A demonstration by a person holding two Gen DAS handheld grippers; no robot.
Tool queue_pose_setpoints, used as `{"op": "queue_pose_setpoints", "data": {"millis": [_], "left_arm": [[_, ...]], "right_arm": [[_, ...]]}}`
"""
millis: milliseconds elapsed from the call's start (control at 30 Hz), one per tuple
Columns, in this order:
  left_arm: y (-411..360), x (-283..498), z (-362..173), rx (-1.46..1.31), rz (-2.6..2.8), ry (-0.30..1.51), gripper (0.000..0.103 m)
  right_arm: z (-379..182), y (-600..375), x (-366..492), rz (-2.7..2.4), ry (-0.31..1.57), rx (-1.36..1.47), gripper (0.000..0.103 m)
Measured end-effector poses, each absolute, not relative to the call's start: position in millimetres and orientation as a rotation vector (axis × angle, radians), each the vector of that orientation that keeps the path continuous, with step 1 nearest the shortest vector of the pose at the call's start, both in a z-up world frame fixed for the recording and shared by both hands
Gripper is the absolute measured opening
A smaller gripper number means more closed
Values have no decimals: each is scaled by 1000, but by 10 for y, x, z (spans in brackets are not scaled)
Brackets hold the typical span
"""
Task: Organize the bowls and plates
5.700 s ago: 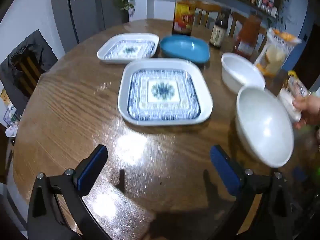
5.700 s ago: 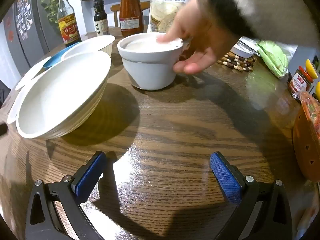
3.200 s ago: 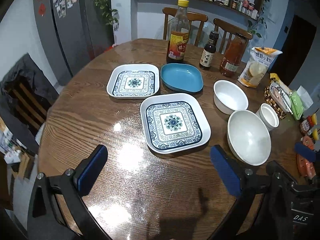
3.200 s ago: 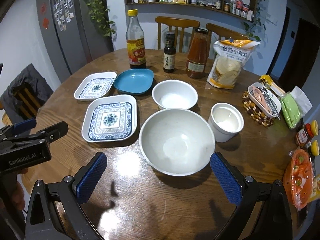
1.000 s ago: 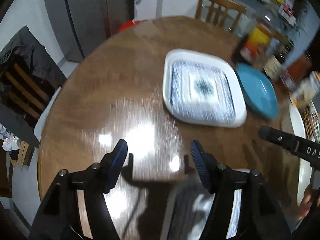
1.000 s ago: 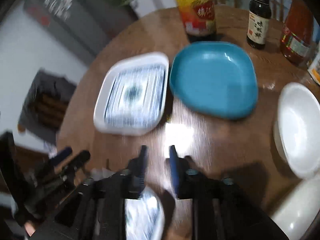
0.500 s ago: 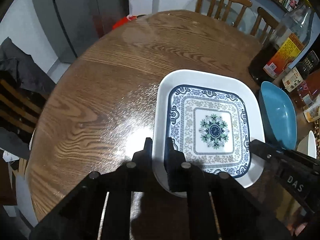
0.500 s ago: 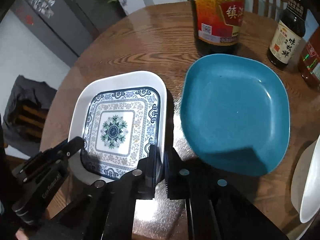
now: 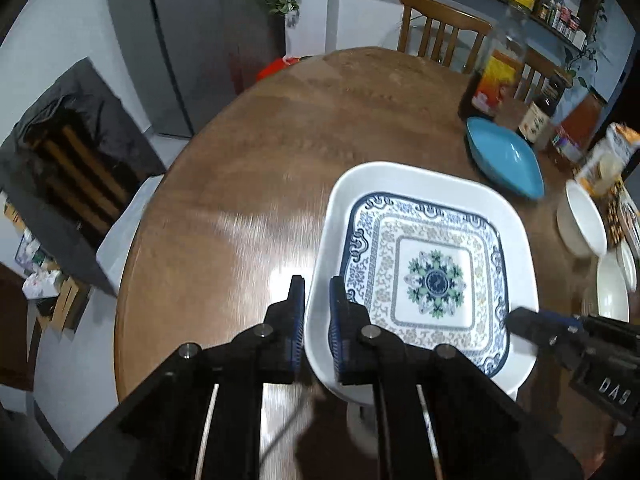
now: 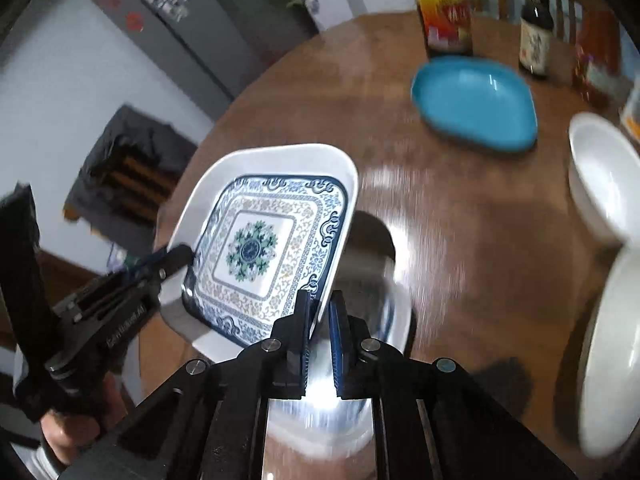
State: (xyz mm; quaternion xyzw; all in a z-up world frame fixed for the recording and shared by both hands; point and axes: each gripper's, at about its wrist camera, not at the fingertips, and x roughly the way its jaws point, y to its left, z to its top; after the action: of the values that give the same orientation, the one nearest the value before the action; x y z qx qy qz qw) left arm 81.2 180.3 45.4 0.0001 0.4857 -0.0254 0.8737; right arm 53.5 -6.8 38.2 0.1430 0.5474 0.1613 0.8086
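Observation:
A small square white plate with a blue pattern (image 9: 424, 276) is held up off the table by both grippers. My left gripper (image 9: 316, 320) is shut on its left rim. My right gripper (image 10: 319, 332) is shut on its right rim, and the plate also shows in the right wrist view (image 10: 260, 244). The larger patterned plate (image 10: 372, 360) lies on the table just below it, mostly hidden and blurred. A blue plate (image 10: 476, 104) lies farther back. White bowls (image 10: 604, 176) stand at the right.
The round wooden table (image 9: 280, 160) holds sauce bottles (image 10: 444, 12) and a flour bag (image 9: 604, 160) along its far edge. Wooden chairs (image 9: 440, 28) stand behind it. A grey fridge (image 9: 188, 40) and a dark chair (image 9: 72, 160) are at the left.
Both grippers have lifted the small patterned plate off the table and carried it towards me, over the larger patterned plate. The blue plate now lies farther away.

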Motion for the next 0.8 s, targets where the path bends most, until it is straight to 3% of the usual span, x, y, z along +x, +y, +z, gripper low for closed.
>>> {"op": "queue_pose_setpoints", "data": {"millis": [200,267,367,500,733,800], "left_arm": [[1607,585,178,30,-94,1085,11],[1578,556,148,34,-102,1090,16],[1593,538,157,12,-110,1099,16],[1649,589,275,28,-89,1062,48],[1336,1045,430,54,-164,1033,60],[1116,1304,465,45,-211,1035,60]], "right_arm": [[347,-265,377,303,1184,268,11],[334,-305,364,290,1201,223,11],[267,-260,297,300,1243,202,19],[319,-369,275,321,1237,210,21],[649,-1035,868,164,1106,320,24],[720,-1227,1193,112,1087,342,37]]}}
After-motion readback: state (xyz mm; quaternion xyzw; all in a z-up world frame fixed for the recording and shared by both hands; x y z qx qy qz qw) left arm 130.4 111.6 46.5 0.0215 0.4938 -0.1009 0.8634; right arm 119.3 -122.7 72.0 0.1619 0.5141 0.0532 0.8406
